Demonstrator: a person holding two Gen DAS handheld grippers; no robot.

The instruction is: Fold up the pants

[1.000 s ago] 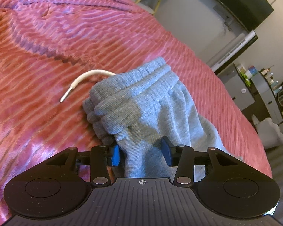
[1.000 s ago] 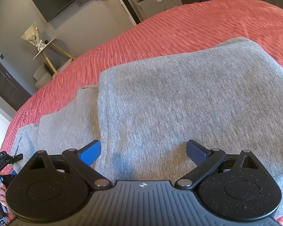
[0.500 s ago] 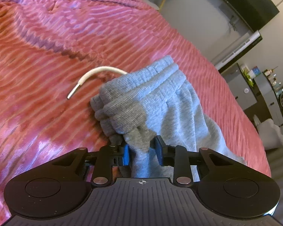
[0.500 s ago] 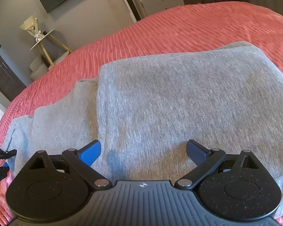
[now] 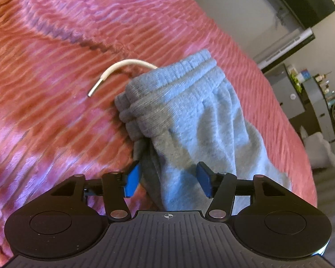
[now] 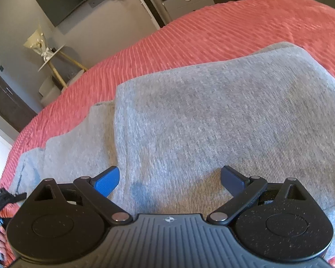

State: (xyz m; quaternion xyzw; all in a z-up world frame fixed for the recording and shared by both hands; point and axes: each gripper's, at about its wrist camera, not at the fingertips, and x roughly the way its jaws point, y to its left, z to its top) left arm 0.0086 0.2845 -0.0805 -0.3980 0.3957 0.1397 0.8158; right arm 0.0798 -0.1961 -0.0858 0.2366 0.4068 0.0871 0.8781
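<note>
Grey pants on the pink bed, both grippers spread

Left gripper (image 5: 168,179) sits with its blue pads apart around the bunched waistband end of the pants (image 5: 189,120), white drawstring (image 5: 114,71) curling onto the bedspread (image 5: 44,89). Right gripper (image 6: 170,179) hangs wide open over the flat folded part.

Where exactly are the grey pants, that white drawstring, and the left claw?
grey pants (image 5: 189,102): left wrist view, on the ribbed waistband.
white drawstring (image 5: 114,69): left wrist view, on the curved middle of the cord.
left claw (image 5: 167,179): left wrist view, midway between its blue fingertips.
</note>
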